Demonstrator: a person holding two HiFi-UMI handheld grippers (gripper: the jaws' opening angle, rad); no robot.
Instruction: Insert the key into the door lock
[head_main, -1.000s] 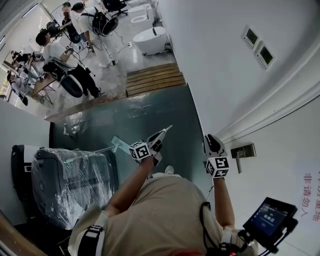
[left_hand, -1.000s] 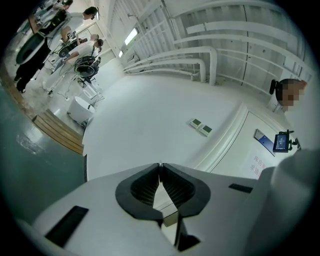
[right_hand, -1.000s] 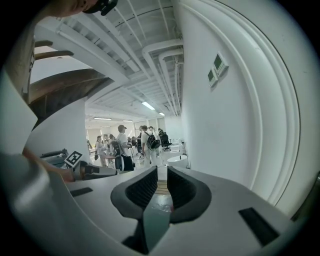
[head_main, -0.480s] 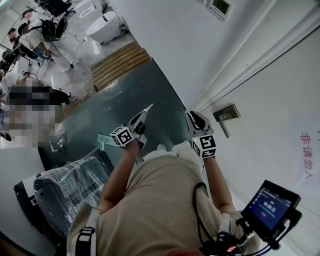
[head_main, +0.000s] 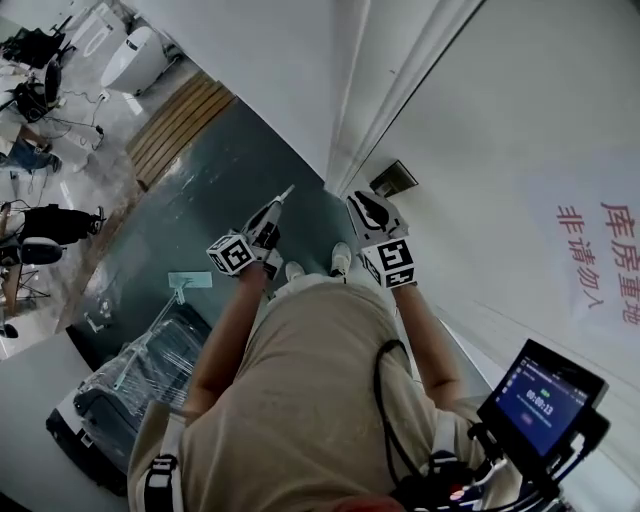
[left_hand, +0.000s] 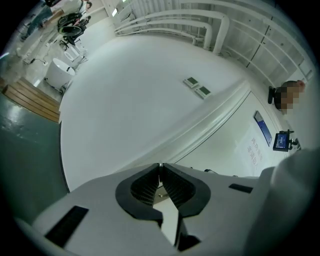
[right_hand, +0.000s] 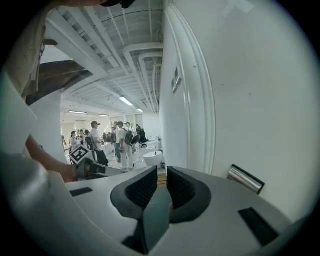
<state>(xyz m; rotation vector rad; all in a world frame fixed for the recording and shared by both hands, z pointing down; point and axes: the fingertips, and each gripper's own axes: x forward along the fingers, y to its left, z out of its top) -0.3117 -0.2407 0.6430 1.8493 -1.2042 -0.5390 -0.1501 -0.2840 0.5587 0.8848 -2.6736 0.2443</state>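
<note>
We count 2 grippers, the left gripper (left_hand: 160, 166) and the right gripper (right_hand: 161, 173). They carry 2 marker cubes between them, the left cube (head_main: 231, 254) and the right cube (head_main: 388, 262). The door bears 1 door handle (head_main: 393, 178) and 1 sign (head_main: 600, 262) in red characters. On the wall sit 2 small units, the upper panel (left_hand: 190, 81) and the lower panel (left_hand: 203, 92). On the floor we find 2 shoes, the left shoe (head_main: 294, 270) and the right shoe (head_main: 341, 258), plus 1 wooden platform (head_main: 180, 125) and 1 plastic-wrapped bundle (head_main: 130, 375). There is 1 screen (head_main: 545, 395). The people (right_hand: 120, 142) in the right gripper view overlap too much to count.
</note>
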